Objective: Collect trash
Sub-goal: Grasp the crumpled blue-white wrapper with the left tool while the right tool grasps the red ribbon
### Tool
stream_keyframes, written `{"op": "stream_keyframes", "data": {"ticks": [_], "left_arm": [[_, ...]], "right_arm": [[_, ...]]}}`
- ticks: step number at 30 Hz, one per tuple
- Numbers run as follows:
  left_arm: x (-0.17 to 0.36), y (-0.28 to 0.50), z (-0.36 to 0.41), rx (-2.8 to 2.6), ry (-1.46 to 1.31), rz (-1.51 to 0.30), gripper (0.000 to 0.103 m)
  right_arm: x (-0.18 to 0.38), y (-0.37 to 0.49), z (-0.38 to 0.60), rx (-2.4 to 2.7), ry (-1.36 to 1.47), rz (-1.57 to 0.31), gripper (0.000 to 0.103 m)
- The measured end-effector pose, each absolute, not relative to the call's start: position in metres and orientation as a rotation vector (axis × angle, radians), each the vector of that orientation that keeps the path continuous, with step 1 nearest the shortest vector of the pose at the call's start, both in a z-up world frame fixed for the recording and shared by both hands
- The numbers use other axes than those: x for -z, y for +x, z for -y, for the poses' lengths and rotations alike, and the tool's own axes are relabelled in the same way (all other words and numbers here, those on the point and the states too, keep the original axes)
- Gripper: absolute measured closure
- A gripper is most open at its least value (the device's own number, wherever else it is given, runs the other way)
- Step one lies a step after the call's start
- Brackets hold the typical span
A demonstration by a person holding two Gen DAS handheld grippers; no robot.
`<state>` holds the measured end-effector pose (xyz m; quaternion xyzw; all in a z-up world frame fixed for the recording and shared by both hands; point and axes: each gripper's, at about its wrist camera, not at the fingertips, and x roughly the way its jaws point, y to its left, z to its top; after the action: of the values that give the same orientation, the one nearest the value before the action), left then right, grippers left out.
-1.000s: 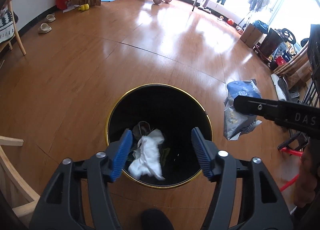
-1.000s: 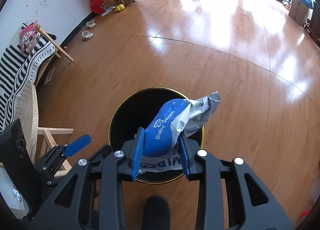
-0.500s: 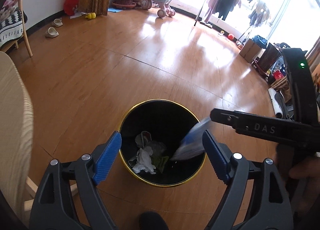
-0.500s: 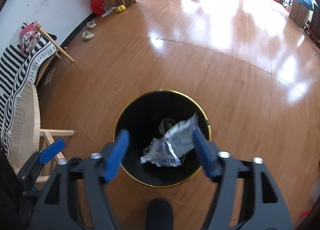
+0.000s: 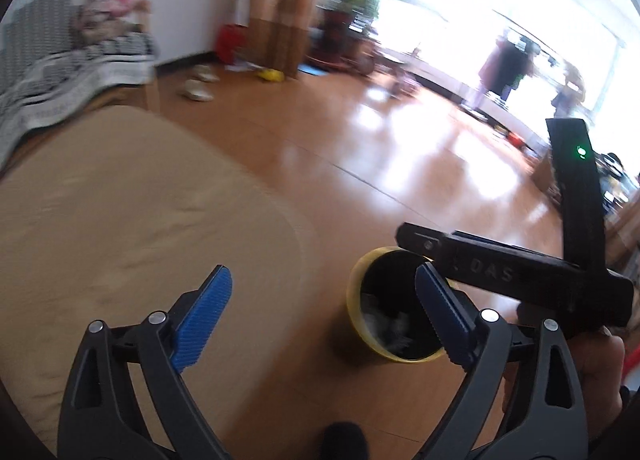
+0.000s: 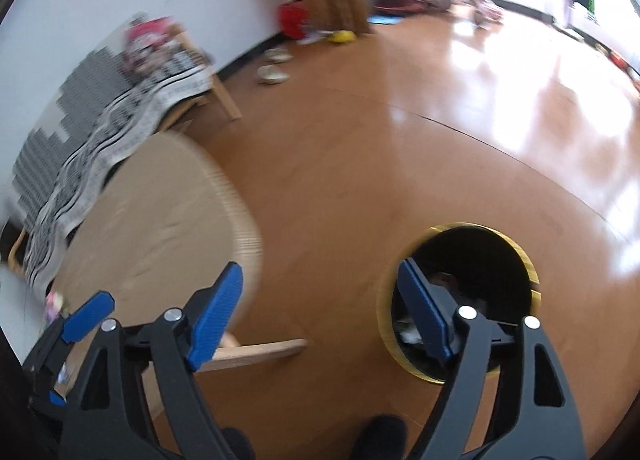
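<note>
Gold-rimmed, the black bin [image 6: 460, 296] sat on the wooden floor [image 6: 340, 179] with trash [image 5: 390, 326] inside. My left hand-held gripper [image 5: 322, 310] and right hand-held gripper [image 6: 320, 310] were both opening, nothing between their jaws.

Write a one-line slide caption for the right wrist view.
Right gripper, jaws opening and empty, beside the gold-rimmed black bin on the wooden floor.

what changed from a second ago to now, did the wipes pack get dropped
Yes. The right gripper let go of the blue wipes pack, which fell into the black bin; its jaws are opening and empty. The left gripper is opening too, also empty. Both views swung away toward the beige seat. The bin stayed put on the floor.
</note>
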<state>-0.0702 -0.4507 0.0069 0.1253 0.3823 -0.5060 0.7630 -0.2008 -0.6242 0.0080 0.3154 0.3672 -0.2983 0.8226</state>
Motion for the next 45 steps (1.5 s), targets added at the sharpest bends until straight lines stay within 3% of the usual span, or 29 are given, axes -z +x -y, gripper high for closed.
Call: {"op": "stream_keyframes", "data": {"ticks": [11,21,26,34,40,41,43,44,45], "left_arm": [[-0.03,0.061,0.246,0.621,0.132,-0.842,0.011],[-0.023,0.126,0.083,0.325,0.027,-0.851,0.011],[0.003,0.132,0.045,0.248,-0.052,-0.919,0.012],[0.033,0.124,0.06,0.213,-0.087,-0.993,0.014],[0.052,0.126,0.069,0.224,-0.032,-1.038,0.033],[0.054,0.127,0.068,0.225,-0.03,-1.045,0.04],[0.053,0.125,0.069,0.23,-0.016,-1.03,0.071],[0.053,0.123,0.068,0.246,-0.023,-1.039,0.08],[0.05,0.121,0.068,0.24,-0.019,-1.034,0.081]], "right_arm": [[-0.048,-0.041,0.47,0.294,0.524,-0.808,0.022],[-0.039,0.056,0.327,0.052,0.382,-0.888,0.021],[-0.026,0.084,0.287,-0.004,0.321,-0.931,0.021],[-0.008,0.108,0.273,-0.008,0.324,-0.968,0.021],[0.001,0.113,0.275,-0.017,0.33,-0.996,0.021],[0.002,0.114,0.275,-0.021,0.331,-0.999,0.021],[0.006,0.116,0.272,-0.037,0.341,-1.013,0.022],[0.008,0.117,0.271,-0.042,0.347,-1.02,0.022],[0.01,0.119,0.27,-0.046,0.355,-1.026,0.022]]}}
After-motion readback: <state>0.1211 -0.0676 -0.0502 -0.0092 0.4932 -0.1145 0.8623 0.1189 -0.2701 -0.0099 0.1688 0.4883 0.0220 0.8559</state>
